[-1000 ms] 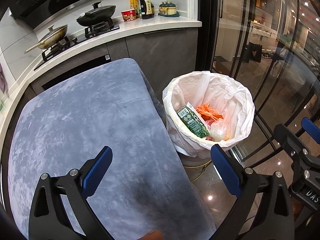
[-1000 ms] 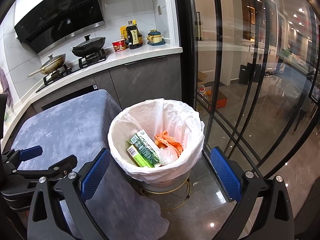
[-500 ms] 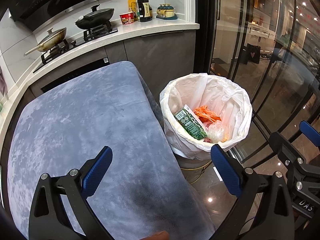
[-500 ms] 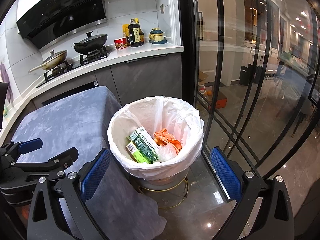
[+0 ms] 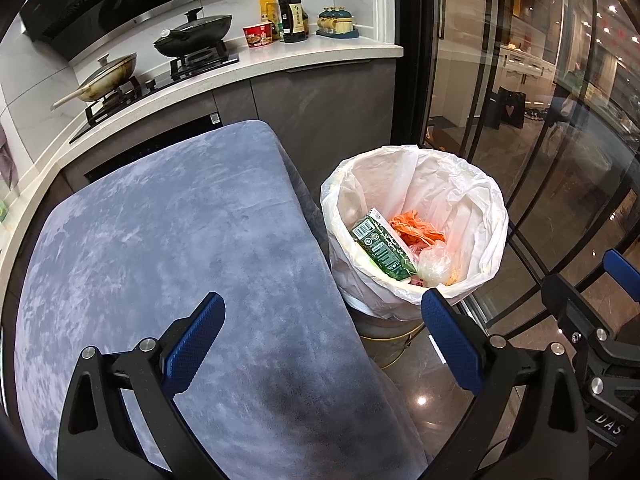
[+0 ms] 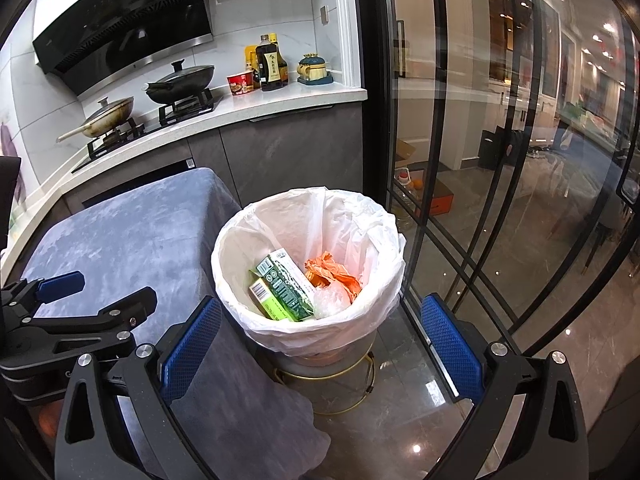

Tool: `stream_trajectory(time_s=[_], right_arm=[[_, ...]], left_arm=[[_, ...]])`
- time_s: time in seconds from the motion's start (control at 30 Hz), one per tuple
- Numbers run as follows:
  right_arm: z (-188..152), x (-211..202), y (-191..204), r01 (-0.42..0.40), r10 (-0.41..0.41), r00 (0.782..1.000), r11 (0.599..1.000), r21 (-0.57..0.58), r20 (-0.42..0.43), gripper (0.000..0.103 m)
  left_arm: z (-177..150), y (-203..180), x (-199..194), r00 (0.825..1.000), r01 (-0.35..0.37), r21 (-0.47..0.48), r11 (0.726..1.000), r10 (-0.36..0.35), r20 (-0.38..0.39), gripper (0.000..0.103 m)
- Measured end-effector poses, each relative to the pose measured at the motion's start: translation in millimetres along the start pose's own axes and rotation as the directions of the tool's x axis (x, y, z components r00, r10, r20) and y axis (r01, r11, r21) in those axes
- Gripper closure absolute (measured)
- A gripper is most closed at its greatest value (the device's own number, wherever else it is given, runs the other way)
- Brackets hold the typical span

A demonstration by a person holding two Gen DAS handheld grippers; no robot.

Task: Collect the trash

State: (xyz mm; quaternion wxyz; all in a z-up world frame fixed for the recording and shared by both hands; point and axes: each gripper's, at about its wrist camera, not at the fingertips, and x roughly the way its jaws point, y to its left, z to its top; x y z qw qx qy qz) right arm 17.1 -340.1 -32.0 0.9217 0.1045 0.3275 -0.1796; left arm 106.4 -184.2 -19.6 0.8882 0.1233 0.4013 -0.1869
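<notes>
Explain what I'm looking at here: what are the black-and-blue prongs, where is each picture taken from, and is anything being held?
No robot: a person holds a two-finger tool in each hand, each with a camera looking along its fingers. The left gripper hangs over a table draped in blue-grey cloth; the right gripper hangs in front of the bin. Both are open and hold nothing. The white-lined bin holds a green carton, an orange wrapper and clear plastic. I see no trash on the cloth.

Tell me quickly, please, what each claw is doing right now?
Left claw: open, holding nothing, above the grey cloth.
Right claw: open, holding nothing, in front of the trash bin.
</notes>
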Motion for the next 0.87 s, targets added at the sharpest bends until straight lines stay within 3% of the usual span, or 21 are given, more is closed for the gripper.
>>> stream_trajectory(time_s=[0.87], right_arm=[[-3.0,2.5,-1.8,0.002,-0.002,1.000,1.000,-0.002,-0.011,0.006]], left_arm=[[-0.8,-0.3,-1.2,1.000,0.002,0.007,1.000,-0.002,0.006,0.009]])
